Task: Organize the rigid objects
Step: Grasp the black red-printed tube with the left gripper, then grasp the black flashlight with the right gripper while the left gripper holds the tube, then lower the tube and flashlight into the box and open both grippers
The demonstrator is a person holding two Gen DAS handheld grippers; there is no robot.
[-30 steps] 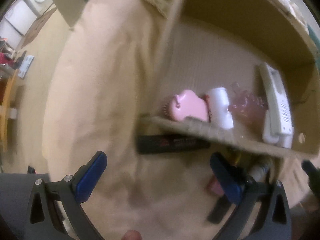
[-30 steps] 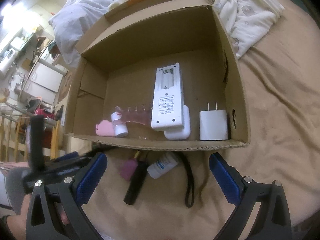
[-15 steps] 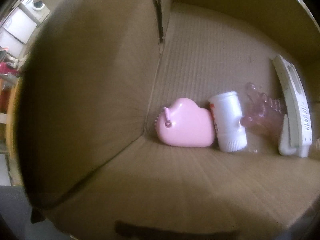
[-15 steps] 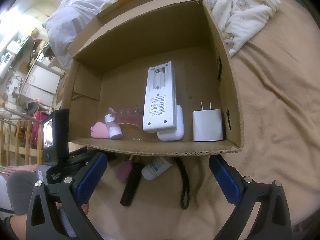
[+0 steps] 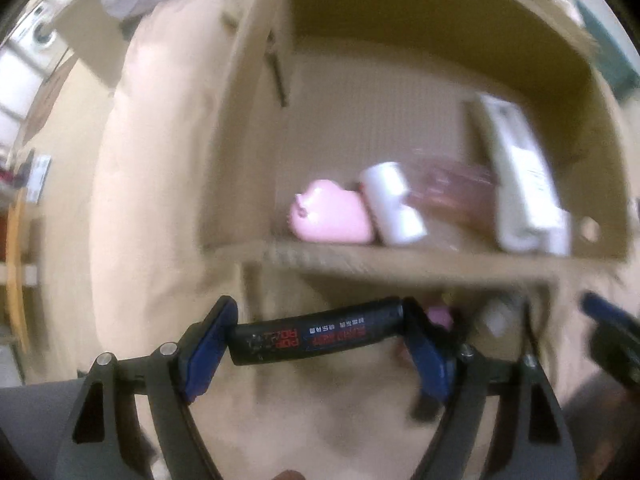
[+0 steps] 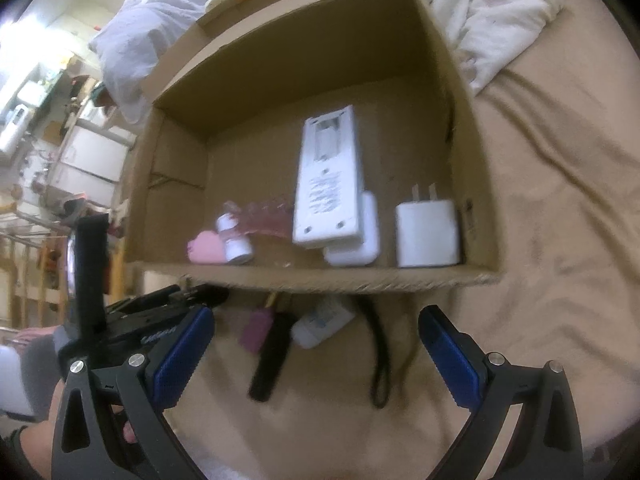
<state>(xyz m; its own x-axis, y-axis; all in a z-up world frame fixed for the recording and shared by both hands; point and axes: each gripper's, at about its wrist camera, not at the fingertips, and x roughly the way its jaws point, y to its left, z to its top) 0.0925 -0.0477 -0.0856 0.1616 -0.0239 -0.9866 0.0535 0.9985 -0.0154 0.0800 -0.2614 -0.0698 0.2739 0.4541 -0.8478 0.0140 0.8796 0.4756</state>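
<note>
My left gripper [image 5: 318, 320] points down at the bed in front of an open cardboard box [image 5: 400, 268]. Its jaws are closing, and the blue pads press on both ends of a black bar with a red and blue label [image 5: 316, 334]. In the box lie a pink heart-shaped case [image 5: 332, 216], a small white bottle [image 5: 394, 204], a clear pink piece [image 5: 452, 192] and a white remote [image 5: 520, 176]. My right gripper [image 6: 316, 320] stands open over the bed by the box's front wall [image 6: 320, 280], with nothing between its pads.
A white plug adapter [image 6: 426, 234] stands in the box's right corner. On the tan blanket before the box lie a pink item [image 6: 258, 330], a black stick [image 6: 272, 360], a white tube [image 6: 320, 326] and a black strap [image 6: 380, 360]. Bedding [image 6: 500, 12] is piled behind the box.
The left gripper stood wide open over the bed with the black bar lying ahead; its view then swung close over the box, and now its pads hold the bar. The right gripper hardly moved.
</note>
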